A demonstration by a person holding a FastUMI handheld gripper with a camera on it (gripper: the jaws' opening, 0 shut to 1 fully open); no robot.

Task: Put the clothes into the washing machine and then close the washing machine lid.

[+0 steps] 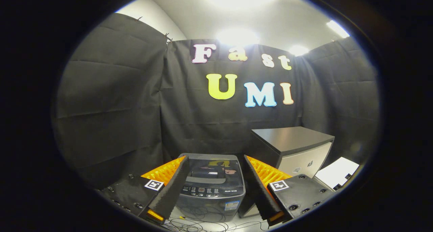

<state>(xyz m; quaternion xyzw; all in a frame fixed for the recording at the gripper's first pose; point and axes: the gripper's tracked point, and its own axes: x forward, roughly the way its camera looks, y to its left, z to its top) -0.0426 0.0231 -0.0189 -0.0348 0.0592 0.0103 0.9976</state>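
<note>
Between spread hand-held gripper fingers, washing machine.

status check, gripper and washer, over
Gripper open, holding nothing. Washing machine just ahead between the fingers, lid down. Cabinet beside it, cables on floor in front. No clothes in sight.

Your gripper is holding its fingers spread wide, gripping nothing. The grey top-loading washing machine is standing upright between and just beyond them, its dark glossy lid lying flat and closed, control panel facing you.
</note>
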